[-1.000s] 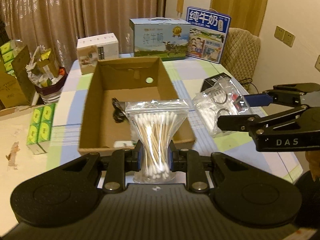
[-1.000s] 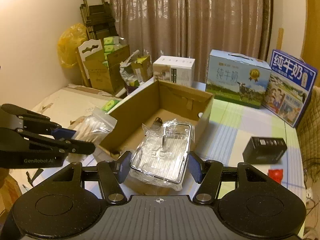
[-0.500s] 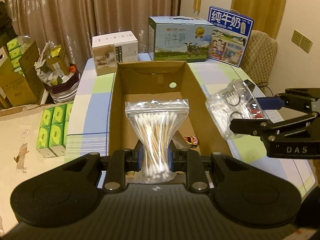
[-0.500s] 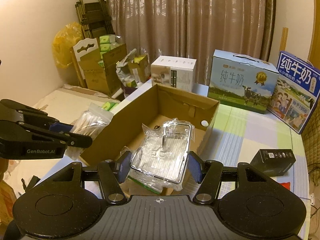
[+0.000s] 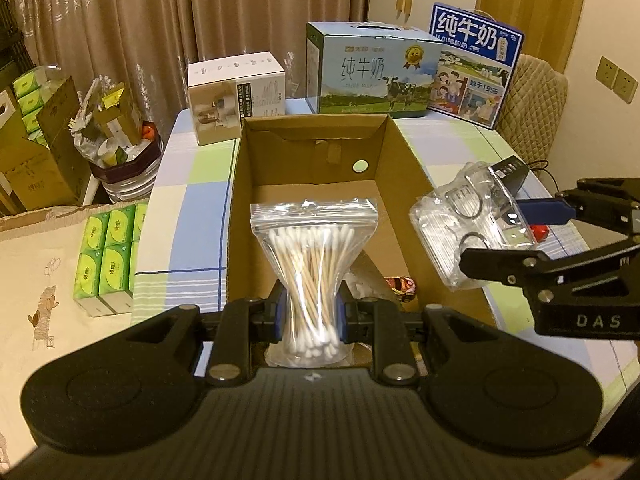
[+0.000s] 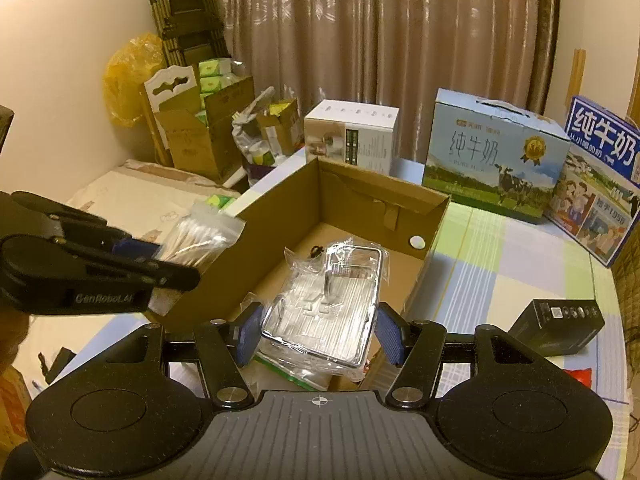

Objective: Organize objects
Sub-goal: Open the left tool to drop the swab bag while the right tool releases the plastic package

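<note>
On the checked tablecloth [image 5: 192, 216] both loads hang over the cardboard box [image 5: 240, 216]: left gripper [image 5: 310, 316] pinching the cotton-swab bag [image 5: 312, 256], right gripper [image 6: 316, 334] clamping the wrapped metal rack [image 6: 328, 300], whose slippery wrap might slide and drop it outside the box.

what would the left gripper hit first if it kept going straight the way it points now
Most likely the floor of the open cardboard box. The left gripper, shut on the bag of cotton swabs, aims down into it; the bag would probably touch first, though depth is unclear.
</note>
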`<state>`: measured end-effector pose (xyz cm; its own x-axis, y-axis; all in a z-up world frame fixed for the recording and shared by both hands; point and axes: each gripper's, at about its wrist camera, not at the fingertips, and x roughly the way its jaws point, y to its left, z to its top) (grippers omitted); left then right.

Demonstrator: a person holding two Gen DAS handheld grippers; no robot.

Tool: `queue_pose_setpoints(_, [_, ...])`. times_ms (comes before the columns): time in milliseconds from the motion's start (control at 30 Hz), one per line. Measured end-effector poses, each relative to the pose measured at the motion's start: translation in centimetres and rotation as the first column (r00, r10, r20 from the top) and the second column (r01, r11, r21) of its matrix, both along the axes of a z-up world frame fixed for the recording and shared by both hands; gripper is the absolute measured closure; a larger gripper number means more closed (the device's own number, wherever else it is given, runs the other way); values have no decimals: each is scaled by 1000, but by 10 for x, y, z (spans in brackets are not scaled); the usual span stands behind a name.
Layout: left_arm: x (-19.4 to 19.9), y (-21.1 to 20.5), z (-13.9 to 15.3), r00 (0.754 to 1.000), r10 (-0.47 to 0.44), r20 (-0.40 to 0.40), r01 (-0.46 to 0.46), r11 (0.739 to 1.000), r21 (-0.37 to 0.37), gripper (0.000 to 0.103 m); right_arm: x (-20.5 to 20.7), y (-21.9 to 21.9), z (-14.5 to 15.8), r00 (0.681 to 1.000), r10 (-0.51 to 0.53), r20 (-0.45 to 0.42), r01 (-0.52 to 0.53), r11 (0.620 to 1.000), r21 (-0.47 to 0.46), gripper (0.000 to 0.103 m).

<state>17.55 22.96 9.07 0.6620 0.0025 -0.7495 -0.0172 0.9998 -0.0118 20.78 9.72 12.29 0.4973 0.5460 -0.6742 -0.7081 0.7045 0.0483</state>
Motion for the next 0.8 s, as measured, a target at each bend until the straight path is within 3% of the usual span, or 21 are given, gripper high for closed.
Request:
queue_pose_setpoints(67, [3, 2, -1, 1000, 9, 16, -9, 1000, -9, 77, 1, -1, 0, 1000, -3, 2, 3, 1000, 2, 46])
queue_pose_setpoints(100, [4, 4, -2, 999, 18, 26, -18, 1000, -16, 62, 1, -2, 1, 1000, -4, 3, 4, 1000, 3, 46])
queue_pose_setpoints(133, [5, 6, -2, 999, 28, 27, -27, 999, -16, 54, 1, -2, 1, 1000, -5, 4, 5, 1000, 4, 46])
queue_pose_setpoints(800, [-6, 2, 1, 999, 14, 30, -14, 1000, 7, 55, -2, 2, 3, 1000, 2, 2, -2, 1000, 6, 46])
